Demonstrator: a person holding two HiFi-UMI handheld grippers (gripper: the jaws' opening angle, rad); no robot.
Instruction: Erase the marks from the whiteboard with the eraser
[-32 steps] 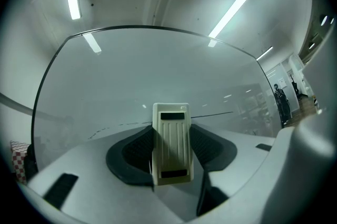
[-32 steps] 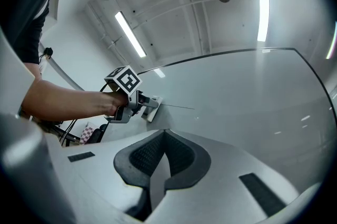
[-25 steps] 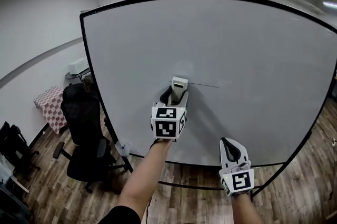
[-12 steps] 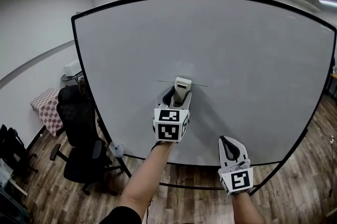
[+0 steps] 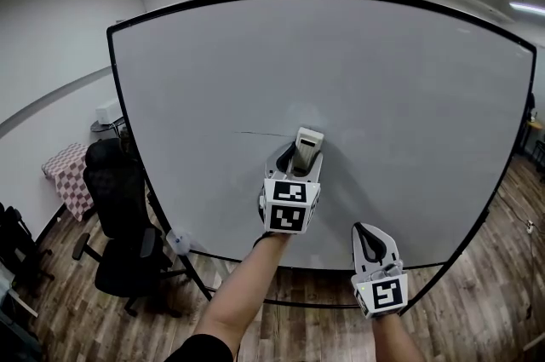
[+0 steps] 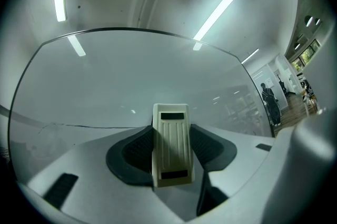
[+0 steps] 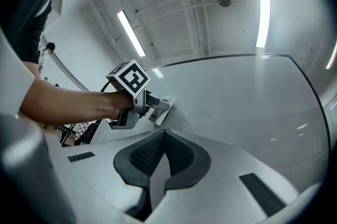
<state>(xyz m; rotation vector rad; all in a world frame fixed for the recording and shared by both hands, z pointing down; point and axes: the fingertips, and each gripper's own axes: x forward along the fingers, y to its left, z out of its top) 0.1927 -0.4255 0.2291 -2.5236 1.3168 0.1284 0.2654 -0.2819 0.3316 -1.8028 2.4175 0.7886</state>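
The left tool (image 5: 303,158) is clamped on the eraser (image 5: 308,144), a cream plastic block with a ribbed back and a dark slot at each end. It sits lengthwise between the tool's dark, fine-textured pads. The eraser's far end presses against the whiteboard (image 5: 392,88), a smooth, glossy pale-grey sheet in a thin black frame. A thin dark marker line (image 5: 255,133) runs leftward across the board from just beside the eraser. The right tool (image 5: 373,243) hangs lower and to the right, apart from the board, its jaws closed pad to pad. A black office chair (image 5: 128,224) stands on the wood-plank floor (image 5: 477,301) left of the board.
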